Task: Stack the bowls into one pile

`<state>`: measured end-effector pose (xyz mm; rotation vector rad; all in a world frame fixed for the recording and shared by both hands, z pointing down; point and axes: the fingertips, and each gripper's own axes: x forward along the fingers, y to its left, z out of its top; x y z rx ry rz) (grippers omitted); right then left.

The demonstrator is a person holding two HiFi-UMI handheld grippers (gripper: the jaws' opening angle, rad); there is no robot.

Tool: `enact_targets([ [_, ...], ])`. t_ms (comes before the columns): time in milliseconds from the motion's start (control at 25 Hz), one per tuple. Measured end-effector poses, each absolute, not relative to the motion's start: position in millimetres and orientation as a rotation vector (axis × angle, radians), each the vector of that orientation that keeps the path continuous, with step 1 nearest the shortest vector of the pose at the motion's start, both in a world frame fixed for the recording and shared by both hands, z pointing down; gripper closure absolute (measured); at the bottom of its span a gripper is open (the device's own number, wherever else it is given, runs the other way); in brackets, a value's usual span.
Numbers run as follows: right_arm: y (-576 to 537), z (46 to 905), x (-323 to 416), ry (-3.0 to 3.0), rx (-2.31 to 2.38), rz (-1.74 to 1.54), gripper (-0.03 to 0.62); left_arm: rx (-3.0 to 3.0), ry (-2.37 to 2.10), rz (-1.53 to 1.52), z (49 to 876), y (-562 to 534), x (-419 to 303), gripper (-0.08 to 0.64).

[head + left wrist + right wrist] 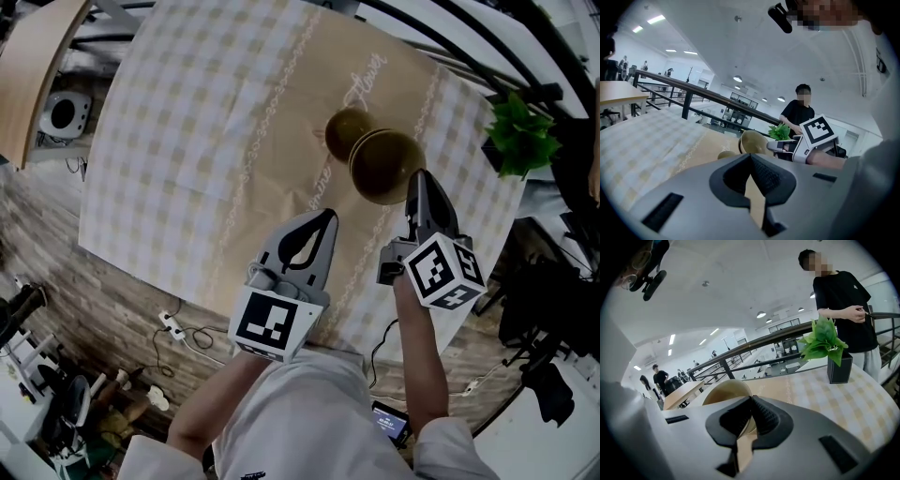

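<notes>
Two tan bowls are over the checked tablecloth (187, 122). The smaller bowl (345, 129) rests on the cloth's brown centre strip and also shows low in the left gripper view (725, 154). The larger bowl (386, 165) overlaps its right side and is tilted, with my right gripper (415, 184) shut on its near rim. In the right gripper view that bowl (723, 391) fills the space just beyond the pinching jaws (750, 400). My left gripper (327, 217) hovers to the left of the bowls, shut and holding nothing. From its camera, the held bowl (753, 141) and the right gripper (780, 146) lie ahead.
A potted green plant (518, 131) stands at the table's right edge, seen too in the right gripper view (827, 344). A person in black (846, 310) stands behind it. Railings run past the far edge. Cables and a power strip (173, 326) lie on the floor below.
</notes>
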<state>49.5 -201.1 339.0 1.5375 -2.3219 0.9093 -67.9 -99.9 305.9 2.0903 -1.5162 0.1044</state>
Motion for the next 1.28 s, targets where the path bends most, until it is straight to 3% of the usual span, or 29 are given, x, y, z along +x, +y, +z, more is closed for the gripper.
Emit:
enact_targets([
  [1280,-249,444,5,-2.214,1.502,0.883,0.549,2.059,-1.527,0.134,373,-147,-98,0.541],
])
